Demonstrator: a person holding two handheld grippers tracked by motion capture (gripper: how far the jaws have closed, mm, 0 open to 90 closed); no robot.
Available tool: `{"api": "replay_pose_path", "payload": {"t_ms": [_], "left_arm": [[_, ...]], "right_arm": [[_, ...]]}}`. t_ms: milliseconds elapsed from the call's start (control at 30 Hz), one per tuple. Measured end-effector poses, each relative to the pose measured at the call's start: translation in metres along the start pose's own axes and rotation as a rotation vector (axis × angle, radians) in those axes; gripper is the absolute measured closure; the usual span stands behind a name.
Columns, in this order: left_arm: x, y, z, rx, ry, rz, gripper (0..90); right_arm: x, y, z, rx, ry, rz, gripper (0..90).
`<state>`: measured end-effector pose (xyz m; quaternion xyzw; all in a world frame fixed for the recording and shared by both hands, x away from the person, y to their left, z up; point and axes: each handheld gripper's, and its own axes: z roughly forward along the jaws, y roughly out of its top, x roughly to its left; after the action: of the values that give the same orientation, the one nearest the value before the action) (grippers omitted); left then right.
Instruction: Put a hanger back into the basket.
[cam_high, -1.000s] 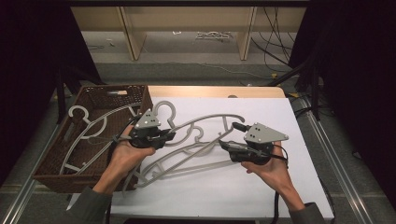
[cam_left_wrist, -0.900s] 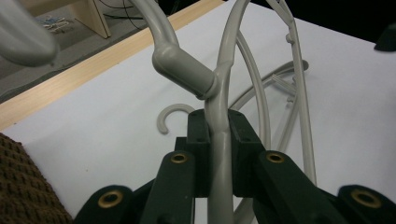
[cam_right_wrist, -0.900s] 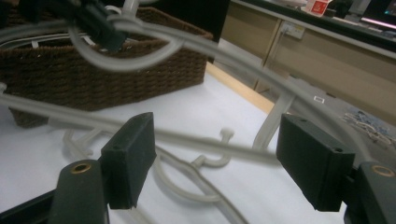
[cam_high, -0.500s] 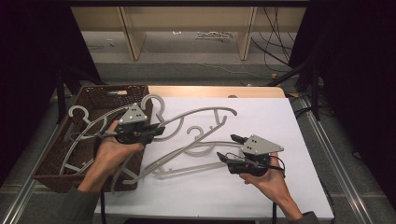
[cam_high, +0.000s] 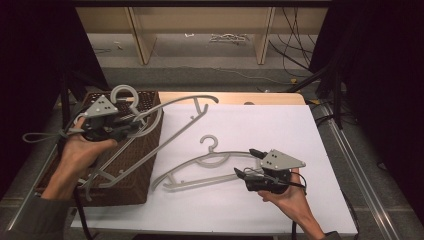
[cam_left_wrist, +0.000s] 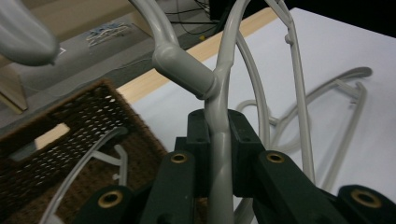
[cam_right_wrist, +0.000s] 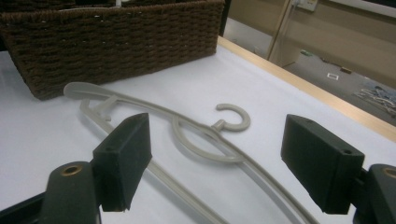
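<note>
Nearest the person, the right gripper (cam_high: 248, 163) hovers low over the white table surface (cam_high: 280, 125) at its near right, jaws spread wide and having just been opening, with nothing pinched between them. In the right gripper view the pads stand apart on either side of the lying hanger (cam_right_wrist: 205, 140), not touching it.

The lying hanger (cam_high: 210, 167) rests flat on the white surface just left of that gripper. Its long axis runs roughly left to right across the table, slightly raised toward the right; its hook (cam_high: 209, 142) points away from the person, toward the far edge.

Further left, the left gripper (cam_high: 131, 121) is pressed together on the held hanger (cam_high: 165, 112), clamped on the bar just below the neck, as the left gripper view confirms (cam_left_wrist: 218, 154). This hanger is lifted clear of the table, above the right part of the brown wicker basket (cam_high: 145, 165). Its long axis runs diagonally, from the near left over the basket up to the far right over the table's wooden edge (cam_high: 235, 97); its hook (cam_high: 122, 95) curls at the far left, above the gripper.

The basket stands at the table's left side and holds at least one more grey hanger (cam_left_wrist: 88, 163).

Beyond the table lies a grey floor with wooden shelf uprights (cam_high: 137, 35) and loose cables (cam_high: 295, 35); both sides are dark.
</note>
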<state>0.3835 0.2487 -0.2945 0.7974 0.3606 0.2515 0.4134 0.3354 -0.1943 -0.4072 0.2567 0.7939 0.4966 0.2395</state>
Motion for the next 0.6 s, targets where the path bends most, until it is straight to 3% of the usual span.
{"api": "replay_pose_path", "payload": {"t_ms": [67, 133, 200, 267, 300, 333, 600], "left_arm": [[0.011, 0.0, -0.003, 0.009, 0.021, 0.019, 81.0], [0.017, -0.001, -0.004, -0.015, 0.043, -0.019, 81.0], [0.029, -0.003, -0.006, 0.002, 0.058, 0.01, 81.1], [0.037, -0.006, -0.007, 0.003, 0.088, 0.012, 81.0], [0.04, -0.007, -0.007, -0.001, 0.097, -0.011, 81.1], [0.046, -0.009, -0.008, 0.002, 0.103, 0.005, 81.1], [0.077, -0.024, -0.009, 0.025, 0.178, -0.02, 81.1]], "right_arm": [[0.0, -0.002, 0.0, 0.009, 0.001, 0.004, 25.2], [0.0, -0.003, 0.001, 0.012, 0.005, 0.005, 25.2], [0.001, -0.003, 0.001, 0.007, 0.0, 0.008, 25.3], [0.001, -0.003, 0.001, 0.004, -0.002, 0.006, 25.2], [0.001, -0.004, 0.001, 0.003, -0.002, 0.006, 25.3], [0.001, -0.004, 0.001, 0.004, -0.003, 0.007, 25.2], [0.001, -0.006, 0.001, 0.023, 0.003, 0.014, 25.4]]}}
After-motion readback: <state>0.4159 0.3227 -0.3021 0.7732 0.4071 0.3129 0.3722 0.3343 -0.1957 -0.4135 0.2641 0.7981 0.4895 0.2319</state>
